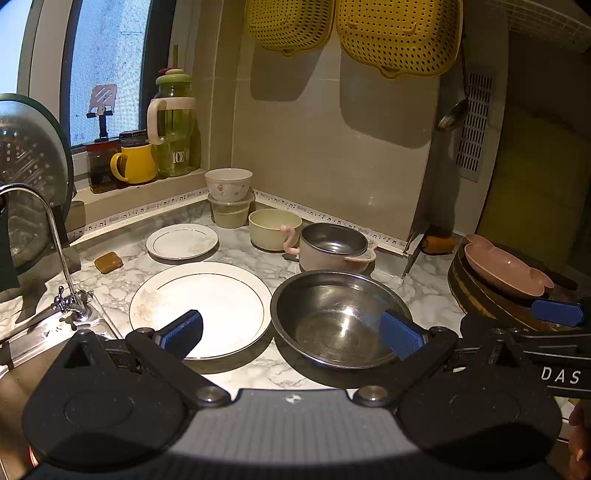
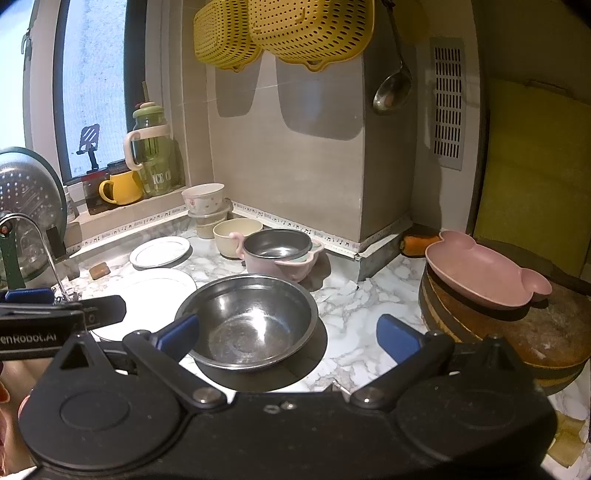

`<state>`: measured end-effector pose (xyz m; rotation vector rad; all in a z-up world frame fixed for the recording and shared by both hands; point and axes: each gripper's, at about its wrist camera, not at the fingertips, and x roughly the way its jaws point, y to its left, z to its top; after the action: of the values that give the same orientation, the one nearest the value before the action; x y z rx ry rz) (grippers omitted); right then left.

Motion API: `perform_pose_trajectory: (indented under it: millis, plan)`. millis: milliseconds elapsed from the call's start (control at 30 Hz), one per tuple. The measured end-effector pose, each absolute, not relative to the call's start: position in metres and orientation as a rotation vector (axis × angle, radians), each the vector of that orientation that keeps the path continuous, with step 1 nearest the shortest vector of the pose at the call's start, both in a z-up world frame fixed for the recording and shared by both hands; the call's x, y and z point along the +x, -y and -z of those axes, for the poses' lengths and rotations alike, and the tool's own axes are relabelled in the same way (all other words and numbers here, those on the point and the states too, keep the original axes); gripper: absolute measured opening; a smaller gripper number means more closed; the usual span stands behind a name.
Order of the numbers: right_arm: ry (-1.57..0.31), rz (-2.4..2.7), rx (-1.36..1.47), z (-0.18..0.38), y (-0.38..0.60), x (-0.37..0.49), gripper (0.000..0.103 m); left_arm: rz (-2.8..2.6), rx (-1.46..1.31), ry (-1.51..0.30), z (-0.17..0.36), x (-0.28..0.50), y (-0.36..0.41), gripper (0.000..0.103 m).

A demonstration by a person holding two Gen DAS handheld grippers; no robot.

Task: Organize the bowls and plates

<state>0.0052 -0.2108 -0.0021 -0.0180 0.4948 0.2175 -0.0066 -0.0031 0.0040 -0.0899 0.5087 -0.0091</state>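
A large white plate (image 1: 201, 302) (image 2: 147, 295) and a large steel bowl (image 1: 340, 317) (image 2: 247, 317) lie side by side on the marble counter (image 1: 243, 240). Behind them are a small white plate (image 1: 181, 240) (image 2: 159, 251), a cream bowl (image 1: 273, 229) (image 2: 234, 236), a pink handled pot (image 1: 332, 247) (image 2: 277, 254) and a floral bowl (image 1: 228, 184) (image 2: 203, 199) stacked on a clear container. A pink bear-shaped plate (image 1: 506, 267) (image 2: 484, 273) rests on a wooden board. My left gripper (image 1: 291, 334) is open and empty above the gap between plate and steel bowl. My right gripper (image 2: 288, 334) is open and empty over the steel bowl's right side.
A tap (image 1: 55, 251) and sink edge are at the left, with a steel colander (image 1: 26, 177) behind. Jars and a yellow mug (image 1: 135, 164) stand on the window sill. Yellow baskets (image 1: 395, 33) and a ladle (image 2: 391, 88) hang on the wall. A round wooden board (image 2: 517, 321) is at the right.
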Motion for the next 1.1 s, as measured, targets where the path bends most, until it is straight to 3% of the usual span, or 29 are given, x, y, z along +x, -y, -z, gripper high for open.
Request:
perform_pose_trajectory:
  millis: [1100]
  plan:
    - [-0.492, -0.239, -0.054, 0.004, 0.206, 0.020, 0.102, -0.014, -0.105, -0.531, -0.001, 0.010, 0.003, 0.103]
